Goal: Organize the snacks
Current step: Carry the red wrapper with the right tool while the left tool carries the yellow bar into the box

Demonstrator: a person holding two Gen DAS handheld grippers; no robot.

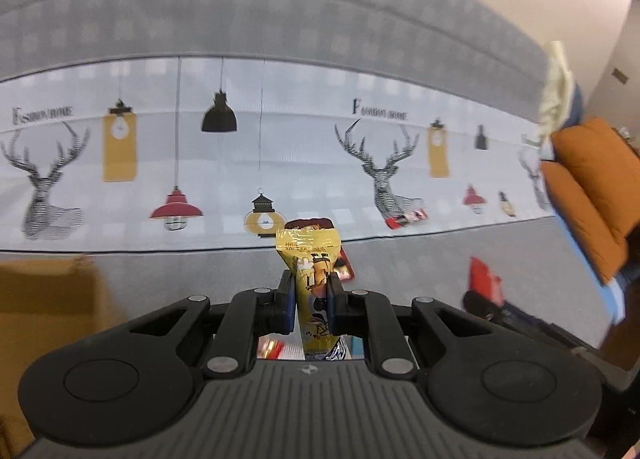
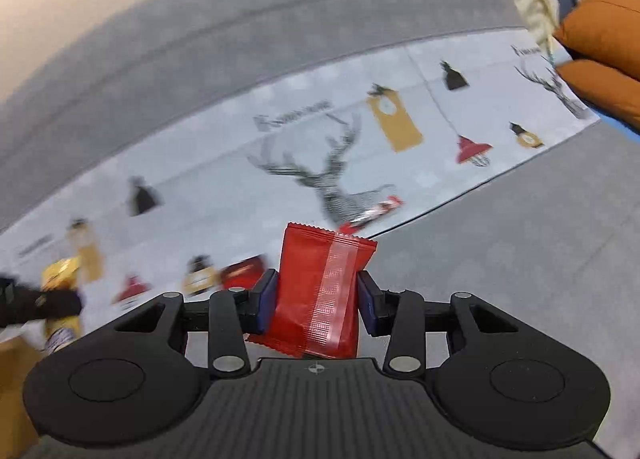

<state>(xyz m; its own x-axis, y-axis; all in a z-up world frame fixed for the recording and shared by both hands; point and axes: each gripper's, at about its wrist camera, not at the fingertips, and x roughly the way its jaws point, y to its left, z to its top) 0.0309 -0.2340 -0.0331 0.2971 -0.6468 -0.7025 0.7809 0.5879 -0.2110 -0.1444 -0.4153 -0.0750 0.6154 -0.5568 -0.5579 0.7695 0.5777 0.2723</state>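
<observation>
Cardboard box [image 1: 44, 299] perhaps, left view only, orange cushions [image 2: 600, 23] in both

The yellow snack packet [image 1: 310, 259] is glossy, crinkled plastic film; the red packet [image 2: 320, 291] is smoother, satiny foil. Both tongs, left [image 1: 311, 301] and right [image 2: 316, 299], are matt black plastic. The printed cloth [image 1: 280, 147] looks soft and matt.

Black left gripper [image 1: 311, 295], blue pads [image 1: 287, 301], seemingly silver pivot pins
</observation>
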